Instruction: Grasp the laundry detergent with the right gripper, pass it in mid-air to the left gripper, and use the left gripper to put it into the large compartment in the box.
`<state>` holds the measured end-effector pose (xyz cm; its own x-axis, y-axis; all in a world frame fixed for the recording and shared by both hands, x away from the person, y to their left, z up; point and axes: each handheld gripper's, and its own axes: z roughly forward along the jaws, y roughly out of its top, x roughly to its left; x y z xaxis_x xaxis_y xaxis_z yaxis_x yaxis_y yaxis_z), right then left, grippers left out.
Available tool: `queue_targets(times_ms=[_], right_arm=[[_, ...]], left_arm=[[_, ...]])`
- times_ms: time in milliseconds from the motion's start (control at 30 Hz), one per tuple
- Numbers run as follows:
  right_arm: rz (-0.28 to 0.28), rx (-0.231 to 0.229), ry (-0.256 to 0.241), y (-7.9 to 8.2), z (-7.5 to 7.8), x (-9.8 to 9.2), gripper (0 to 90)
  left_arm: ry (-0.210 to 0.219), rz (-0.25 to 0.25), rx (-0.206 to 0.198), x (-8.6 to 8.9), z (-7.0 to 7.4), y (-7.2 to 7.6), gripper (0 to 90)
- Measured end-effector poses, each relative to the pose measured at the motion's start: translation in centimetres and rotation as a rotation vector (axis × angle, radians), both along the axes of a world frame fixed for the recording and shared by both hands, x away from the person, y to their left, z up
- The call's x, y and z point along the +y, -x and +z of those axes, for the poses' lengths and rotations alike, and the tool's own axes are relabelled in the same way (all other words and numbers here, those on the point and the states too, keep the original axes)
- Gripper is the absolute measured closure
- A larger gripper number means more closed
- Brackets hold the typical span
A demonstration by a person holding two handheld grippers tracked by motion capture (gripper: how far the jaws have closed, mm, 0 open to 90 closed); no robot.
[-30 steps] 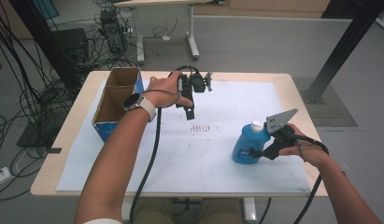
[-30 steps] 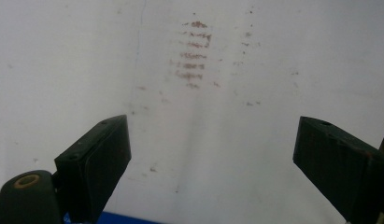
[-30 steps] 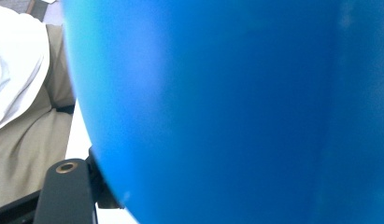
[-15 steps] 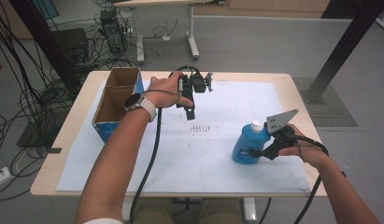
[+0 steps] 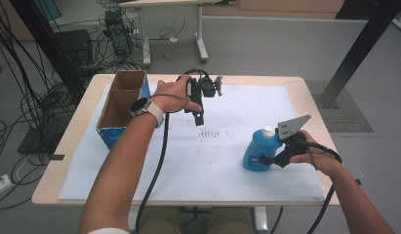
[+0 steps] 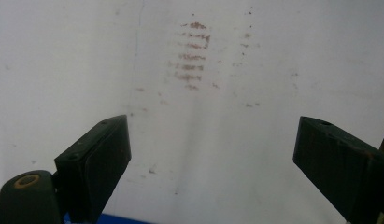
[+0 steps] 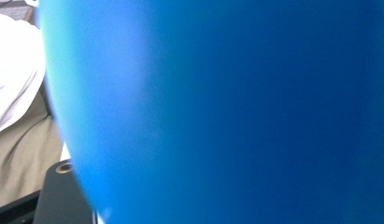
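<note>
Cardboard box (image 5: 121, 104) open-top, nothing seen inside; R tool (image 5: 267, 159) grips blue bottle (image 5: 257, 150).

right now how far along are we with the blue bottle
Early stage. Done: the right tongs have closed in on the blue bottle, which stands upright on the white sheet. In hand: that grip. Left: lifting it, probably toward the cardboard box. The left tongs hang open, holding nothing.
</note>
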<state>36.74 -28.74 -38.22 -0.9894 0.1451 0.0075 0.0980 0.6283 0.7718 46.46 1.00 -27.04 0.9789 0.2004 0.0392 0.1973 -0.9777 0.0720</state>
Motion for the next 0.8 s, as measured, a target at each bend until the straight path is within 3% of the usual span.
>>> queue_targets(times_ms=[800], right_arm=[[0.001,-0.003,-0.015,0.10,-0.41,0.06,25.9]], left_arm=[[0.002,0.004,0.001,0.11,-0.11,0.05,11.5]])
